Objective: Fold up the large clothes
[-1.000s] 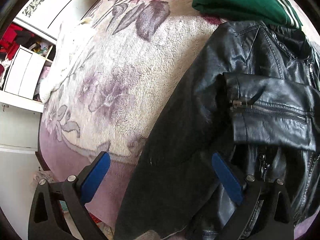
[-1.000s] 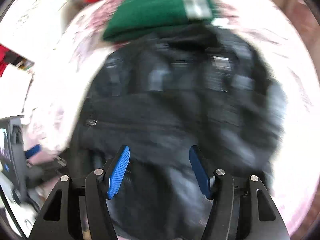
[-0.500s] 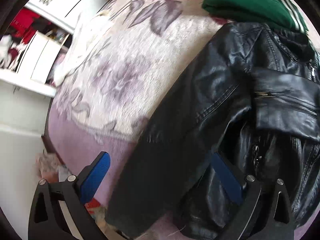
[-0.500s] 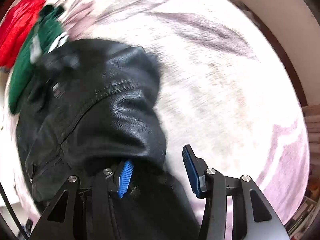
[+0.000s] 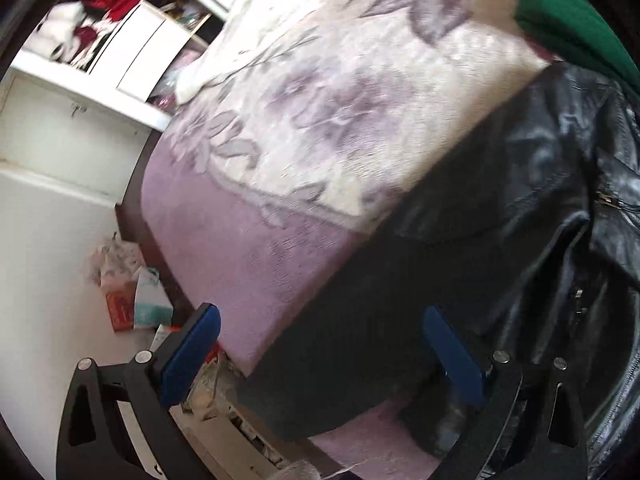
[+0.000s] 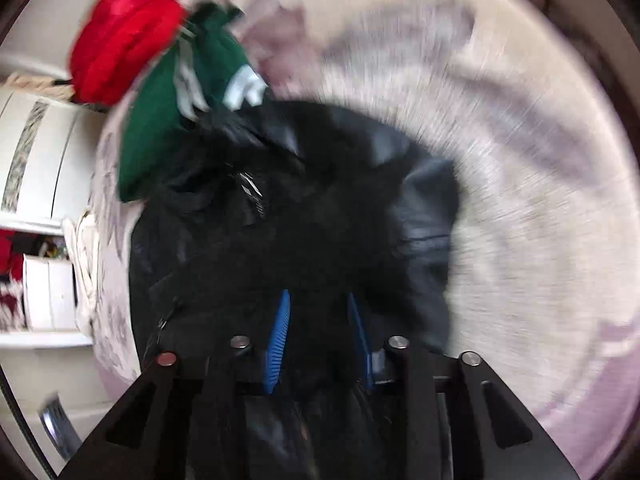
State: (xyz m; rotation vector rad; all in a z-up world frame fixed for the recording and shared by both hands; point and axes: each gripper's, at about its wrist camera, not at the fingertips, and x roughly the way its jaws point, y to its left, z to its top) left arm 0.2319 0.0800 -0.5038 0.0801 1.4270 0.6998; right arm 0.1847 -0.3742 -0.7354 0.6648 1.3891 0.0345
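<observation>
Right fingers (image 6: pixel 280 340): blue pads narrowing, jaws closing, black jacket material between them; whether the pads press yet cannot be told through the blur.
Left fingers (image 5: pixel 192 354): wide apart, nothing pinched; one pad hangs past the bed's edge, the other over the jacket's hem.
Jacket (image 5: pixel 500 208): black, leather-like, lying on the blanket, its lower corner at the near bed edge, collar towards the green garment.
Handling: judged heavy, fairly stiff and slick; it should hold a crease poorly and may slide out of a shallow pinch. A deep bite on a seam, hem or cuff looks safest; zips are hard lumps to avoid.
Right gripper (image 6: pixel 318 336): tilted steeply down into the jacket's middle folds.
Left gripper (image 5: pixel 320 352): also pitched down, hovering above the hem corner, rolled so the bed runs diagonally across its view.
Blanket (image 5: pixel 320 100): plush, floral, pale with a mauve border.
Green garment (image 6: pixel 160 120): folded, touching the collar end.
Red garment (image 6: pixel 124 36): beside the green one.
</observation>
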